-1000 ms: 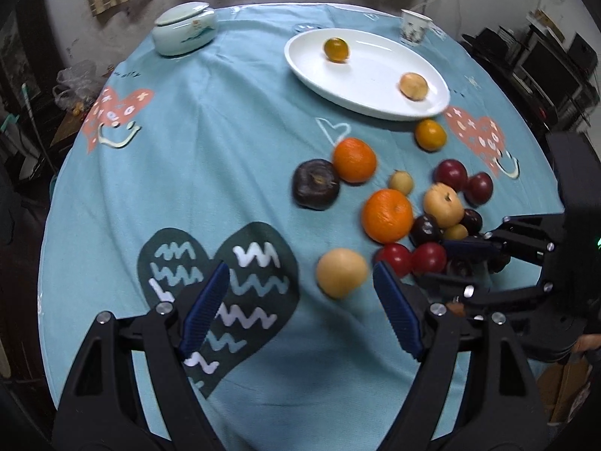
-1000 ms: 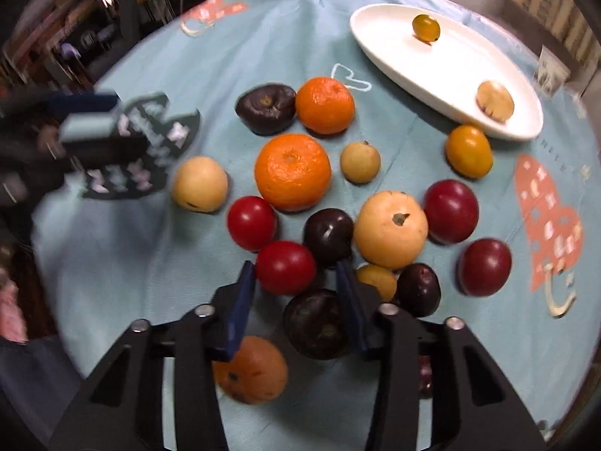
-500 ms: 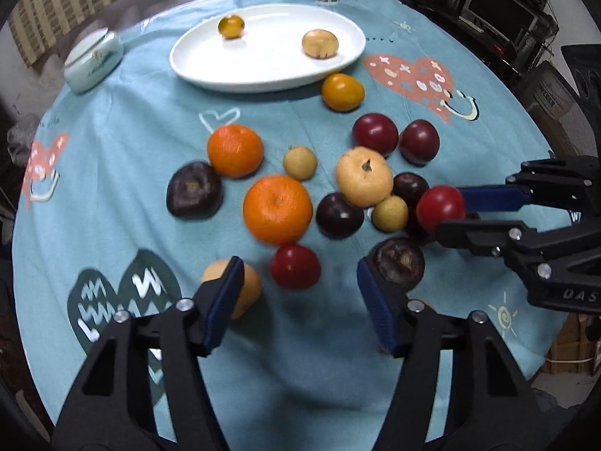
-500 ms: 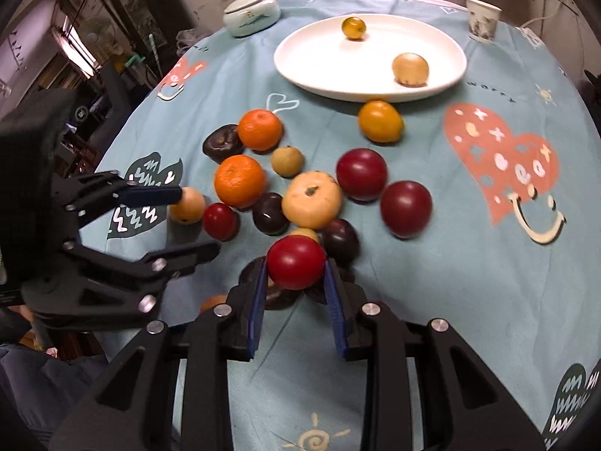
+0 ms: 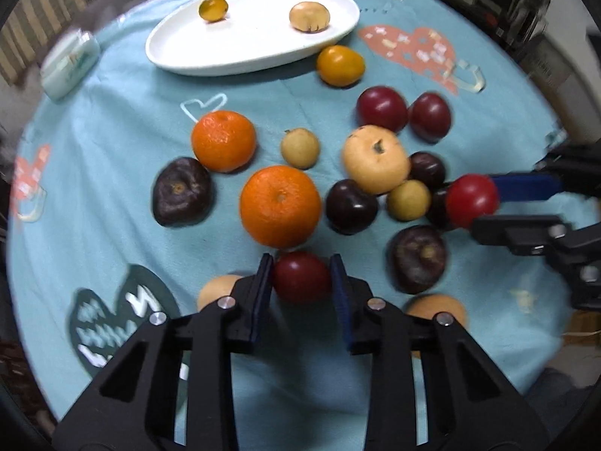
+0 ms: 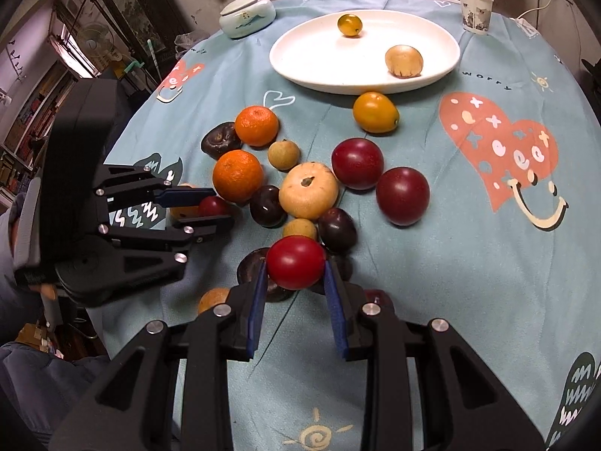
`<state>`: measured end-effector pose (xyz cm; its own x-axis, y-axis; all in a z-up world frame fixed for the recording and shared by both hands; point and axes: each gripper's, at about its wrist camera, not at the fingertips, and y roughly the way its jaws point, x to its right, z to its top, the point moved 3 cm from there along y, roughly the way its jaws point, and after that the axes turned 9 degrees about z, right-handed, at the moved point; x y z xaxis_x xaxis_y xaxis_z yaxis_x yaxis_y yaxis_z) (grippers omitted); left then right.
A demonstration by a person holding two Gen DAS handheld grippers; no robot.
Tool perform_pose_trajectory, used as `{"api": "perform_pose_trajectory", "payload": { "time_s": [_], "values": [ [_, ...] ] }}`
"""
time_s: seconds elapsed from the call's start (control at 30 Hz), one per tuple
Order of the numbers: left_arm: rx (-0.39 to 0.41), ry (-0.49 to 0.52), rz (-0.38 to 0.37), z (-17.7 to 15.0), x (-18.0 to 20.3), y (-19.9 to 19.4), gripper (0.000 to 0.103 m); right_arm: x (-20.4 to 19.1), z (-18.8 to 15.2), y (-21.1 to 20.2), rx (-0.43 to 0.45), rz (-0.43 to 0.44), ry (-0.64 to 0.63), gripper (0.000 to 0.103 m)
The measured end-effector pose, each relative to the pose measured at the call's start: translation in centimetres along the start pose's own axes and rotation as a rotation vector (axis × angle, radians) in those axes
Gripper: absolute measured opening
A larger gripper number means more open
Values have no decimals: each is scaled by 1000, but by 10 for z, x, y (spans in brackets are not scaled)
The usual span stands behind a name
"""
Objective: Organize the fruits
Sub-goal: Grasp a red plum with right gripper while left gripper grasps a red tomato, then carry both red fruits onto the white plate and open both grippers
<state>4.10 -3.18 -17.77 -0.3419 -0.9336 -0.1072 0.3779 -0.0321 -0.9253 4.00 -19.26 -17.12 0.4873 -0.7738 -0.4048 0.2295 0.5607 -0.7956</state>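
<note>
Loose fruit lies in a cluster on the teal tablecloth: two oranges [image 5: 280,205], dark purple ones, a pale yellow one [image 5: 375,159] and dark red ones. My left gripper [image 5: 301,261] points steeply down at the cluster's near edge. Its jaws are closing, and both blue pads touch a dark red fruit [image 5: 302,278] that rests on the cloth. My right gripper [image 6: 295,268] is shut on a bright red fruit [image 6: 296,261], held just above the pile. The white oval plate [image 6: 285,67] at the back holds a small orange-yellow fruit [image 6: 349,24] and a tan one [image 6: 403,60].
A lidded ceramic bowl [image 6: 248,15] stands at the back left and a paper cup [image 6: 475,11] at the back right. An orange-yellow fruit [image 6: 375,112] lies just in front of the plate. The cloth to the right carries only printed hearts. The round table's edge runs close behind both grippers.
My left gripper swung right from the tan fruit to the dark red one and its jaws closed in on it. My right gripper lifted its red fruit off the pile, then held still.
</note>
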Motion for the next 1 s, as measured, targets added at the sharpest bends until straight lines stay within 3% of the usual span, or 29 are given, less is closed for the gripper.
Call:
{"api": "perform_pose_trajectory", "payload": {
  "time_s": [0.27, 0.5, 0.8, 1.0],
  "values": [
    [67, -43, -42, 6, -13, -36, 31, -1, 5, -13, 47, 5, 3, 31],
    [241, -91, 21, 71, -22, -87, 31, -9, 45, -48, 151, 0, -46, 31],
    [229, -195, 148, 164, -43, -57, 31, 14, 117, -67, 259, -80, -61, 31],
    [195, -201, 159, 186, -47, -31, 31, 37, 158, -59, 271, -104, -58, 31]
  ]
}}
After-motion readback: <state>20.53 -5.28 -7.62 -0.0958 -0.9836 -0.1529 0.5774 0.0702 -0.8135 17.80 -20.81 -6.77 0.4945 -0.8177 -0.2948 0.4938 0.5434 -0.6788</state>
